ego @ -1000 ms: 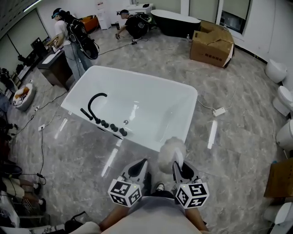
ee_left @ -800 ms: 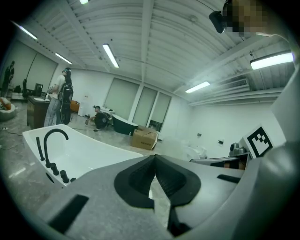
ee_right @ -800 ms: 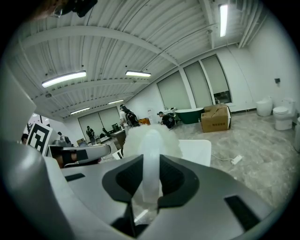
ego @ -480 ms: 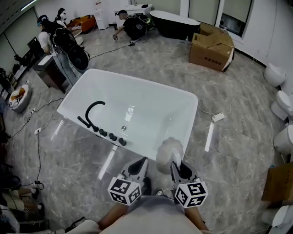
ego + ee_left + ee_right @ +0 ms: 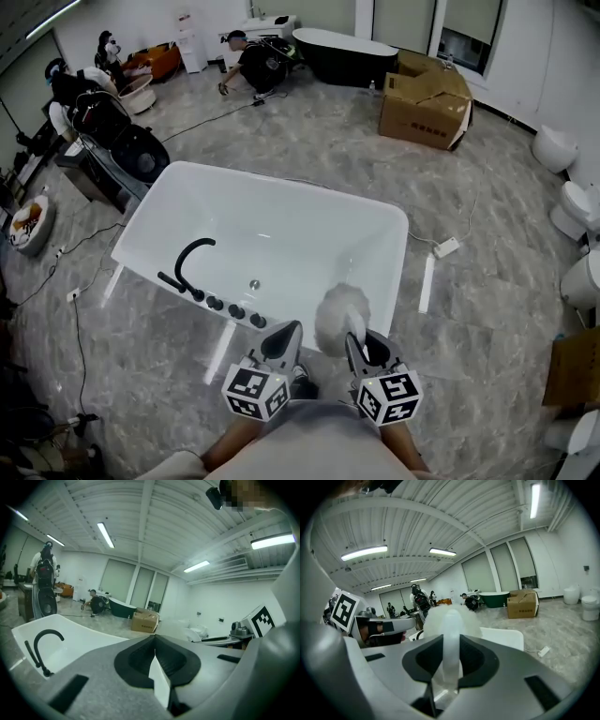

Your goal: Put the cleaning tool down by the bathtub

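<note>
A white bathtub [image 5: 291, 190] with a black curved faucet [image 5: 187, 258] fills the middle of the head view. My right gripper [image 5: 361, 347] is shut on the white handle of the cleaning tool [image 5: 337, 314], whose fluffy white head sticks up over the tub's near right corner. The right gripper view shows the handle [image 5: 451, 644] clamped between the jaws, the fluffy head [image 5: 440, 618] above it. My left gripper [image 5: 281, 342] hangs beside it, shut with nothing in it; its jaws [image 5: 154, 660] meet, and the tub [image 5: 70, 641] lies ahead to the left.
A cardboard box [image 5: 424, 98] and a dark tub [image 5: 342, 52] stand at the back. Toilets [image 5: 581, 206] line the right wall. A power strip [image 5: 446, 247] with its cable lies right of the tub. One person crouches at the back [image 5: 253, 61], another bends at the left [image 5: 94, 112].
Both grippers, with the tool still held, have come closer to the tub's near edge. The person with the backpack at the left has moved further left and bent down.
</note>
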### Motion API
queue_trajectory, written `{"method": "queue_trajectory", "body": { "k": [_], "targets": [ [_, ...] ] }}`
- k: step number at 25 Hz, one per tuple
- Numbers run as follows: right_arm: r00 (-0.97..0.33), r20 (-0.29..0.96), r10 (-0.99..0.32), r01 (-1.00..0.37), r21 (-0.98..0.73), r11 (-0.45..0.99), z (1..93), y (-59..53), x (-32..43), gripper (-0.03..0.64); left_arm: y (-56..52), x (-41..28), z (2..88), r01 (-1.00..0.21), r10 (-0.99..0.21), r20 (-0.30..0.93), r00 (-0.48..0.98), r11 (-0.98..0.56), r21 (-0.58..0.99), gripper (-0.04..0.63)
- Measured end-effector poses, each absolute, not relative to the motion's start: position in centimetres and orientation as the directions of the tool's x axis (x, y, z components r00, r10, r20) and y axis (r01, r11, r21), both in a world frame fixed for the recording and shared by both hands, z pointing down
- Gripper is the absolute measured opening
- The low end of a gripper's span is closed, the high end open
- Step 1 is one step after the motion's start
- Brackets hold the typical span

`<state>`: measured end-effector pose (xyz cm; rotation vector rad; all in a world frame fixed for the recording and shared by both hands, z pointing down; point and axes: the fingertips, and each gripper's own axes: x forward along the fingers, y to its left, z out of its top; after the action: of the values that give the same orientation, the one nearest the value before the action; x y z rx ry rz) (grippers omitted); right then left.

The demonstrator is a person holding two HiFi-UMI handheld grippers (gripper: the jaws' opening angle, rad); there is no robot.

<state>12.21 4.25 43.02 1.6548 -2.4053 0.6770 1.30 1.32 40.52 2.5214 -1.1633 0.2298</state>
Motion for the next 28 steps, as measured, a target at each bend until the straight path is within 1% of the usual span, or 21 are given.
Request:
{"method": "queue_trajectory", "body": {
  "k": [4, 14, 20, 28],
  "targets": [
    [-0.417, 0.379, -0.826, -0.902, -0.279, 0.328, 43.6, 1.7, 10.1, 0.077, -1.6, 0.1, 40.8, -0.75, -0.693, 0.286, 0.661, -0.613, 0.247, 0.006],
    [-0.421, 0.403, -0.813, -0.906, -0.23, 0.356, 45.0, -2.8, 5.3, 0.077, -6.2, -4.7, 41.7, -0.734, -0.679, 0.279, 0.68, -0.625, 0.267, 0.007],
    [-0.416, 0.436, -0.798, -0.909, -0.23, 0.348, 46.6, -3.3, 5.0, 0.077, -7.1, -5.4, 42.9, -0.731, -0.669, 0.296, 0.682, -0.624, 0.275, 0.007],
    [-0.433, 0.464, -0.773, -0.901, -0.231, 0.367, 48.0, -4.2, 5.6, 0.077, -7.5, -4.5, 43.5, -0.736, -0.661, 0.322, 0.677, -0.614, 0.286, 0.007]
  ]
}}
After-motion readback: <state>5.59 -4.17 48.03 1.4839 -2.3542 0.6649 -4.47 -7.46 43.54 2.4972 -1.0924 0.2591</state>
